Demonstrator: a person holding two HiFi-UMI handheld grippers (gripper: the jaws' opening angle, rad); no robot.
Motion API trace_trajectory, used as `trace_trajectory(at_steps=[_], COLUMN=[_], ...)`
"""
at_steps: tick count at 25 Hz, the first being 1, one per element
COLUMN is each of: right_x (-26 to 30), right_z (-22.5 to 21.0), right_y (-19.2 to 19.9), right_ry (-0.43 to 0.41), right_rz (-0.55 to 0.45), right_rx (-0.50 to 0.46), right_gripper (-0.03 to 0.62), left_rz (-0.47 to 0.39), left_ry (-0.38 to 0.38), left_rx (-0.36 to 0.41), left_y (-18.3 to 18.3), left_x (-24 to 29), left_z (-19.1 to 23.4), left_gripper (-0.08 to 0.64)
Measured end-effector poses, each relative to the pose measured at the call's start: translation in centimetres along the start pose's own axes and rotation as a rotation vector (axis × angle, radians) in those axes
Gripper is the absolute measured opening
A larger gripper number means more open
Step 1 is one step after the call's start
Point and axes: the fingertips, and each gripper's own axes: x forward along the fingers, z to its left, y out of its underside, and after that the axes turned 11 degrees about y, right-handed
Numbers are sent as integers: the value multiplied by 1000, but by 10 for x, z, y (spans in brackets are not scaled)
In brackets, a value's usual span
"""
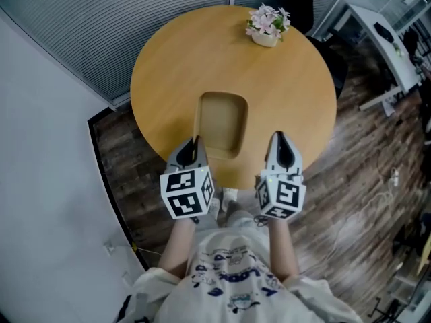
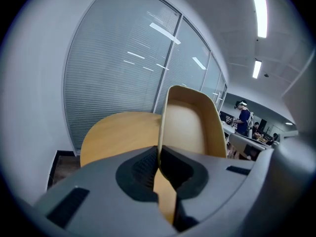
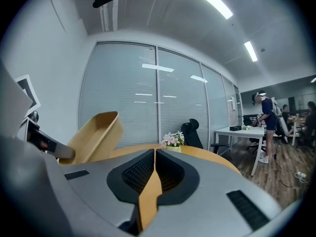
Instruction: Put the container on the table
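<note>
Beyond the container [image 1: 222, 123], well apart, flowers [image 1: 268, 23], seemingly potted.

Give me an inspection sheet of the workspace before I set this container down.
Surface: round light wooden table.
Job's things: tan rounded-rectangular container, tilted, held over the table's near side; cannot tell whether it touches the table.
Clutter: small pot of pink and white flowers at the table's far edge.
Grippers: left gripper, jaws clamped on the container's wall; right gripper, jaws together, empty.
Cables: thin white cable on the floor to the right.
Surroundings: glass wall with slatted blinds, dark wood floor, white desk, black office chair, a person standing at the back.
</note>
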Motion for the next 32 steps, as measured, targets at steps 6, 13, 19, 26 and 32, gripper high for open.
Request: trace_trajectory(at_steps=[6, 13, 19, 26, 32], right_x=[39, 78, 104, 124, 137], right_z=[-5, -12, -15, -17, -22], right_y=[2, 17, 39, 66, 87], right_ry=[-32, -48, -58, -75, -76], right_rz=[26, 70, 120, 183, 231], right_rx=[-10, -7, -5, -13, -17], right_gripper=[11, 11, 11, 11, 11], left_rz=[25, 97, 167, 249, 315], left_ry=[-23, -40, -59, -75, -81], left_rx=[-12, -19, -30, -45, -50], left_y=[-7, 2, 19, 42, 66], left_x=[33, 71, 97, 126, 146], left_z=[0, 3, 11, 19, 25], left_gripper=[12, 14, 14, 14, 14])
